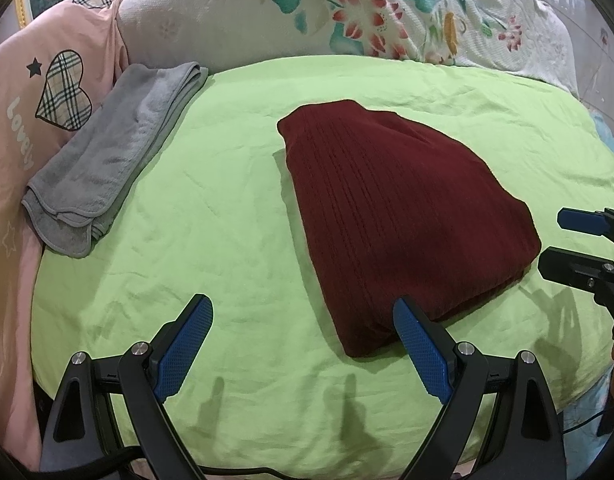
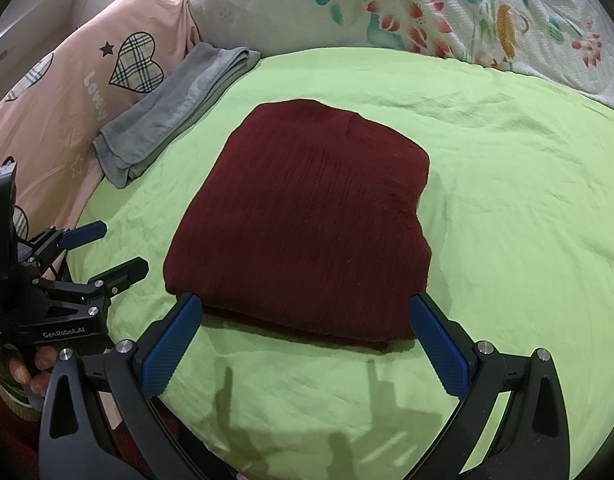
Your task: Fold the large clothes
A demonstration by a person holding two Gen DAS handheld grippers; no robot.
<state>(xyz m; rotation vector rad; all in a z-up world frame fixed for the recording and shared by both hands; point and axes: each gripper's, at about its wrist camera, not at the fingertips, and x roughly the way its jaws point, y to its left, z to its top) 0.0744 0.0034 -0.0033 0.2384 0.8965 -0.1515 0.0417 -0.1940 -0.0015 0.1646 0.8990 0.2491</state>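
Looks nearly done: red top [image 2: 303,216] folded into a neat pad in the middle of the green sheet [image 2: 507,200] (grey towel [image 1: 111,156] by the left edge). Left gripper [image 1: 303,344] and right gripper [image 2: 307,344] both spread wide, holding nothing, near the sheet's front edge. Maybe only a little tidying left.

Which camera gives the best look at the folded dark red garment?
The right wrist view: the dark red garment lies centred and whole, its folded near edge visible. The left wrist view shows it off to the right, partly hidden by a claw finger.

A dark maroon ribbed knit garment [image 2: 303,216] lies on a lime-green bedsheet [image 2: 507,200]. The folded plush towel [image 1: 107,160] is grey. A pink cover [image 1: 67,60] bears plaid hearts; the white quilt [image 2: 427,4] shows teal-and-red flowers.
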